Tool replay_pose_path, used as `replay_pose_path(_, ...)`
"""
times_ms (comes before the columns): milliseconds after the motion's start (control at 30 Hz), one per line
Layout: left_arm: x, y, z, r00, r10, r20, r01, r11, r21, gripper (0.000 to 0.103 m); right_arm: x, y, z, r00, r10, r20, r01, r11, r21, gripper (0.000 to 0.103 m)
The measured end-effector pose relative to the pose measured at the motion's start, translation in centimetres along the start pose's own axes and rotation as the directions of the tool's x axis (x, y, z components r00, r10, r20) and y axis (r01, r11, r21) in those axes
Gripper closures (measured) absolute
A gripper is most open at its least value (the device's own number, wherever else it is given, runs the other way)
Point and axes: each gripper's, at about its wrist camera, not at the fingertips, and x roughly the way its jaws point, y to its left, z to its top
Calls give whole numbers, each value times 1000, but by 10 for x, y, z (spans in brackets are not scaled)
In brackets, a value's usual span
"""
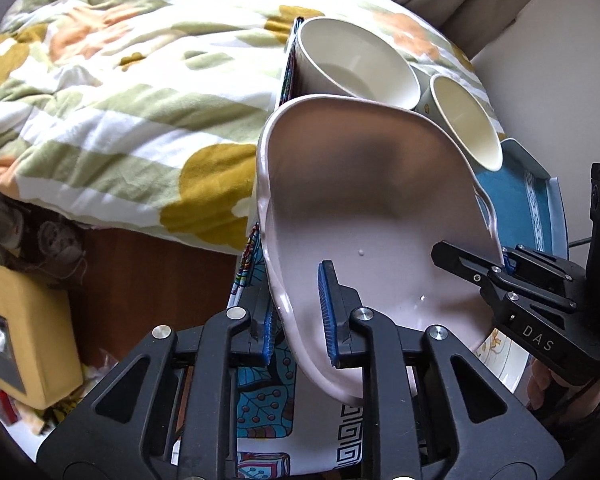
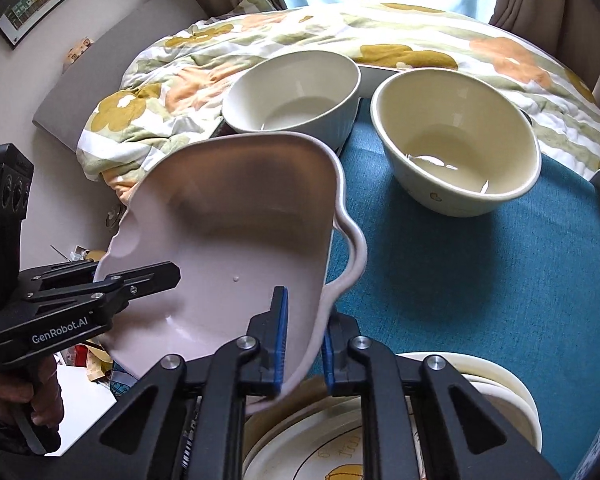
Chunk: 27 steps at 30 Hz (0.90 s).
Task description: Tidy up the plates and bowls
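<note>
Where the left wrist view looks down, the left tongs [image 1: 300, 312] are seen clenched on the left rim of a pale pink dish [image 1: 364, 208], one blue pad inside the dish, the other outside under the rim. The dish is held tilted, off the counter [image 1: 516, 204], which is covered w/ a teal cloth. Behind the dish a white bowl [image 1: 356, 64] and a cream bowl [image 1: 466, 124] are seen, side by side. At the right edge the right tongs [image 1: 500, 264] are closed on the dish's opposite rim. A plate w/ a yellow print [image 1: 500, 356] is partly seen under the dish. A floral quilt [image 1: 112, 92] on a bed fills the left and top.

Through the right wrist view, the right tongs [image 2: 304, 336] are shown gripping the dish [image 2: 236, 216] at its right rim, just below a looped handle [image 2: 356, 248]; one pad is inside, one outside. The left tongs [image 2: 148, 276] are seen at left, clamped on the far rim, held by a hand [image 2: 20, 392]. The white bowl [image 2: 296, 92] and cream bowl [image 2: 456, 140] stand upright on the teal cloth, near each other. Stacked plates [image 2: 496, 388] lie below the tongs, near the bottom edge. The quilt [image 2: 400, 40] lies beyond the bowls.
</note>
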Motion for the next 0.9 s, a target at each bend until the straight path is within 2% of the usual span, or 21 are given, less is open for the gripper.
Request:
replay_pose_path(200, -40, -29, -1, 996, 42, 80, -44, 999, 13, 86, -38, -6, -6, 996, 47, 80, -45, 999, -28, 89)
replay_pose_path(400, -81, -88, -14, 984, 66, 163, -73, 997, 37, 86, -99, -28, -20, 981, 94, 171, -84, 994, -63, 89)
replay_pose_path(633, -107, -183, -40, 973, 21, 230, -39, 996, 74, 86, -176, -77, -50, 967, 79, 244, -66, 996, -64, 89)
replay_pose_path(767, -105, -236, -62, 971, -12, 240, -14, 994, 106, 86, -213, -112, -78, 957, 48, 287, -35, 998, -52, 89)
replay_pose_path(900, -96, -283, -84, 970, -44, 239, 14, 992, 125, 86, -234, -148, -107, 956, 15, 292, -10, 1000, -19, 89)
